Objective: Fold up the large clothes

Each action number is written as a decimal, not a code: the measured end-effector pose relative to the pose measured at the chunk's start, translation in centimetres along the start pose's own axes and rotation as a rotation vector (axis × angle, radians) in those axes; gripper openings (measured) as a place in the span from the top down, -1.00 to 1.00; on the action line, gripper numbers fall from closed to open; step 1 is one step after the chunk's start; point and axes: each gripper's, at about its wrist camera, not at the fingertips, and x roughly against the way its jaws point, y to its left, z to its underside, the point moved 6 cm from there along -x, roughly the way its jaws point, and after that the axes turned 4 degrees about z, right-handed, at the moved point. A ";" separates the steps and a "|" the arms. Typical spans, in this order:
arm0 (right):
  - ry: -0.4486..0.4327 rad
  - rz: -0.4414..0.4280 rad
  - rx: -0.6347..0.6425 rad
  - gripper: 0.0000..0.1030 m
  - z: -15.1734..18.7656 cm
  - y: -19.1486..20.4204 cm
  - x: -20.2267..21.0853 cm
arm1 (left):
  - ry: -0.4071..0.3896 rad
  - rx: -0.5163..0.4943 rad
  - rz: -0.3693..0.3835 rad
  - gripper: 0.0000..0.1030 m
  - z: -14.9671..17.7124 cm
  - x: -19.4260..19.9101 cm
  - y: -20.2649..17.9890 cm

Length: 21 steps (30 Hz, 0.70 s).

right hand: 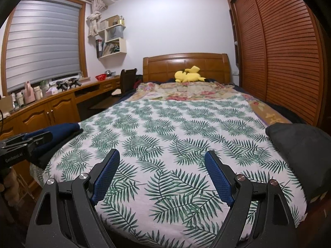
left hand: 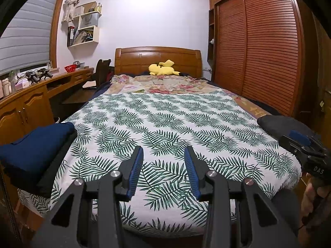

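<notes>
A folded navy garment (left hand: 35,144) sits atop a black one at the bed's left edge; a dark grey garment (right hand: 302,144) lies heaped at the right edge.

Right tool (right hand: 162,172) open, empty, above leaf-print sheet (right hand: 165,128); dark garment (right hand: 300,144) at right edge.

One bed (right hand: 186,62) with one leaf-print sheet (right hand: 165,144) and one flowered quilt (right hand: 186,91). One yellow plush toy (right hand: 189,74). Two folded piles of clothes: one navy (left hand: 35,146), one dark grey (right hand: 304,150). Two grippers (left hand: 163,161) (right hand: 162,173). One red basket (left hand: 70,68). One chair (right hand: 128,78). One window blind (right hand: 43,41). Two louvred wardrobe doors (right hand: 285,57).
</notes>
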 end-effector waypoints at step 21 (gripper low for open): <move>0.005 -0.001 -0.001 -0.66 0.1 0.0 0.0 | 0.008 0.004 0.009 0.22 0.2 -0.2 0.1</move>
